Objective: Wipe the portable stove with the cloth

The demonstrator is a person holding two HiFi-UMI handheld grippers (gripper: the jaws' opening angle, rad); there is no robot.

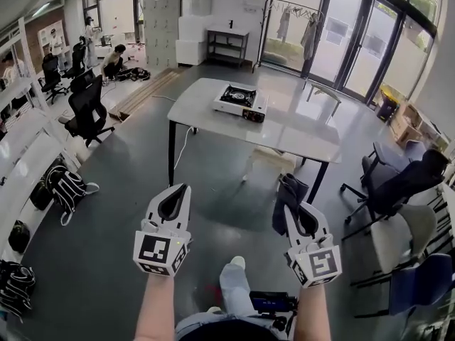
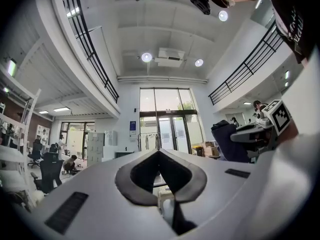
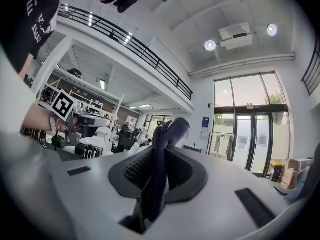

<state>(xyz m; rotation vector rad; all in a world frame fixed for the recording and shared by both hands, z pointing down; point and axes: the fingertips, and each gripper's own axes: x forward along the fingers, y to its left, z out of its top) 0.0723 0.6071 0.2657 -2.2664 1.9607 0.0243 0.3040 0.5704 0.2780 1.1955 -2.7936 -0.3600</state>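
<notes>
Fingers [image 3: 227,176] of the right gripper [image 1: 293,212] are clamped on the cloth [image 3: 161,174], a dark fold that runs up between the pads and pokes out past the tips. In the head view the cloth [image 1: 286,194] bunches at that gripper's front end. The left gripper [image 1: 179,189] is held level with it, well apart to the left. Its fingers [image 2: 90,184] meet at the tips, with only the room showing through the gap between their pads. Both grippers hang over the dark floor [image 1: 121,212], well short of the table [image 1: 298,130]. The stove [image 1: 240,102] sits on the tabletop toward its left end, away from the near edge.
</notes>
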